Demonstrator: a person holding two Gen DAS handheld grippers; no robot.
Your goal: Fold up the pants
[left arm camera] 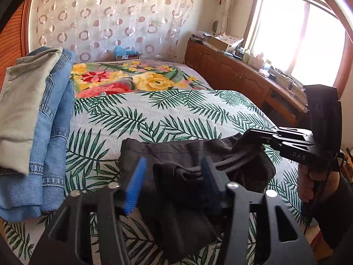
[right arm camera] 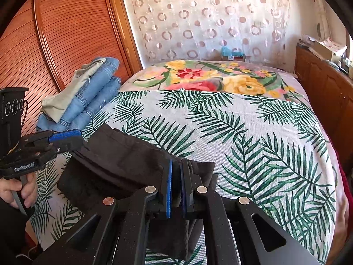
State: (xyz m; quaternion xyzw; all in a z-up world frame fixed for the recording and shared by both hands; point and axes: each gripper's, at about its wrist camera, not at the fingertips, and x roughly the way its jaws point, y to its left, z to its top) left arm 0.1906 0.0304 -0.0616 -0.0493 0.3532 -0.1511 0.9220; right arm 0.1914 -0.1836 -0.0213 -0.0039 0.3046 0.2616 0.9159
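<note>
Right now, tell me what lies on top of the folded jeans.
A pale khaki garment lies across the top of the blue jeans. What is beneath the stack stays hidden.

Pants (left arm camera: 176,154) on bed (left arm camera: 154,114), jeans pile (left arm camera: 53,132) left.

My left black two-finger gripper (left arm camera: 172,187) has blue ribbed pads (left arm camera: 134,187) and round silver screws; my right black gripper (right arm camera: 176,190) matches it, white "DAS" lettering on its side, and dark sleeves (left arm camera: 337,209) cover my wrists
</note>
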